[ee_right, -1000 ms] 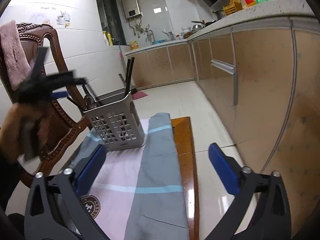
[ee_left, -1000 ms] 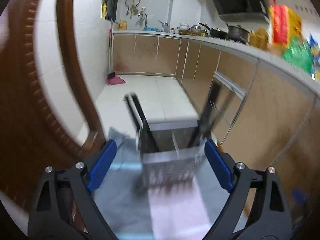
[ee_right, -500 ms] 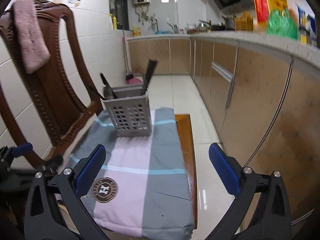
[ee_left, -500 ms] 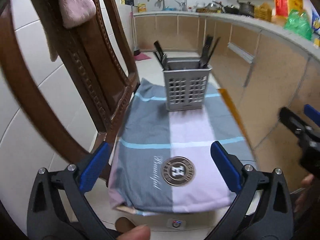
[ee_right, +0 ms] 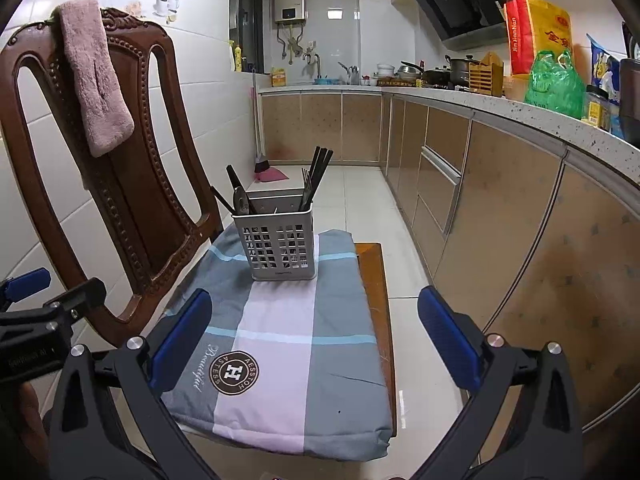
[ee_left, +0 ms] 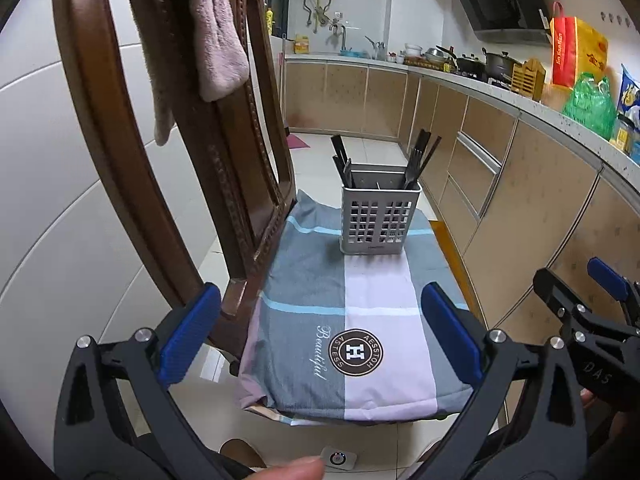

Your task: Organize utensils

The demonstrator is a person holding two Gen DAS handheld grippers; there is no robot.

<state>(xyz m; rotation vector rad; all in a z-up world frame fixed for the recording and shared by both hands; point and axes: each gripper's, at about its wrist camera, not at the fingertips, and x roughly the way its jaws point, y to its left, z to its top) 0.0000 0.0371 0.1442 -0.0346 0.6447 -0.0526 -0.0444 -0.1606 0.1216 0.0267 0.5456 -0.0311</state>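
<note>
Fingers wide on left gripper (ee_left: 320, 338) and right gripper (ee_right: 314, 338), both empty; utensil caddy (ee_left: 380, 218) upright at far end of cushion (ee_left: 352, 312), dark utensils (ee_left: 420, 158) inside; both grippers well short of caddy.

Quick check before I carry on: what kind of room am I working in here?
Most likely a home kitchen: a long counter with cabinets below, pots under a range hood, and a sink tap at the far wall.

We see a pink towel (ee_right: 96, 76) draped over a carved wooden chair (ee_right: 132, 184), its seat covered by a checked cushion (ee_right: 280, 344).
</note>
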